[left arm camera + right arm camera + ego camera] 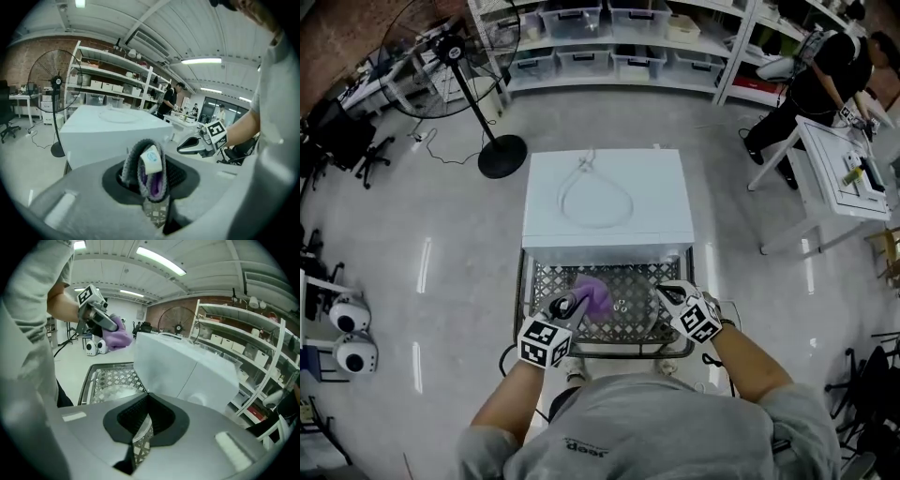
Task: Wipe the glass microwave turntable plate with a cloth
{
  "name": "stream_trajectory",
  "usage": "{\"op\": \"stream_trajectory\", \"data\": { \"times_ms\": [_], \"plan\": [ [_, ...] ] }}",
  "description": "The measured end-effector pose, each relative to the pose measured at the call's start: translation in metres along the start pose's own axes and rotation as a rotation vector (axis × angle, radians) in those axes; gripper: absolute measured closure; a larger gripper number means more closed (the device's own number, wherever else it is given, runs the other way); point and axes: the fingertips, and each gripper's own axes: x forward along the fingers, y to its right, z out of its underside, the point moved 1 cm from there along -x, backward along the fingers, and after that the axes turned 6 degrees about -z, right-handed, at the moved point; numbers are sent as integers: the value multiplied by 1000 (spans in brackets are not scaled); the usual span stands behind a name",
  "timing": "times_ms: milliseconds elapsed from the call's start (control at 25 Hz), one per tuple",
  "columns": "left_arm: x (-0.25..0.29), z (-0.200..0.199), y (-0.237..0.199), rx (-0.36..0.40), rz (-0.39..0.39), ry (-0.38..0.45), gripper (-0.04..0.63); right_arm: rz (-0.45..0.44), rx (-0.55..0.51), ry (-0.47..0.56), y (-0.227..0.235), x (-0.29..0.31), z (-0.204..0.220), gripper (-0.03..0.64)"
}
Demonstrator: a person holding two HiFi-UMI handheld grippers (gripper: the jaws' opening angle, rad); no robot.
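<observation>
The glass turntable plate (pixel 628 312) lies in a wire mesh basket (pixel 546 281) in front of me, and the right gripper view shows it as a clear disc (pixel 111 393). My right gripper (pixel 667 292) is at the plate's right rim, and its jaws (pixel 140 432) look shut on the glass edge. My left gripper (pixel 572 305) is shut on a purple cloth (pixel 592 295), held just above the plate's left part. The left gripper view shows the cloth (pixel 151 169) bunched between the jaws, with a grey hem and a white label.
A white microwave-like box (pixel 607 197) stands just behind the basket, with a coiled cable (pixel 595 202) on top. A floor fan (pixel 502 155) is at the back left. Shelves with bins line the far wall. A person (pixel 825 84) works at a table at the back right.
</observation>
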Motion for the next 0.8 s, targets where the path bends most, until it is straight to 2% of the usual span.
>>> {"op": "stream_trajectory", "data": {
  "times_ms": [280, 800],
  "plan": [
    [-32, -55, -5, -52, -10, 157, 507, 66, 97, 140, 22, -67, -59, 611],
    [-87, -108, -12, -153, 1, 395, 506, 153, 198, 378, 46, -150, -137, 611]
  ]
}}
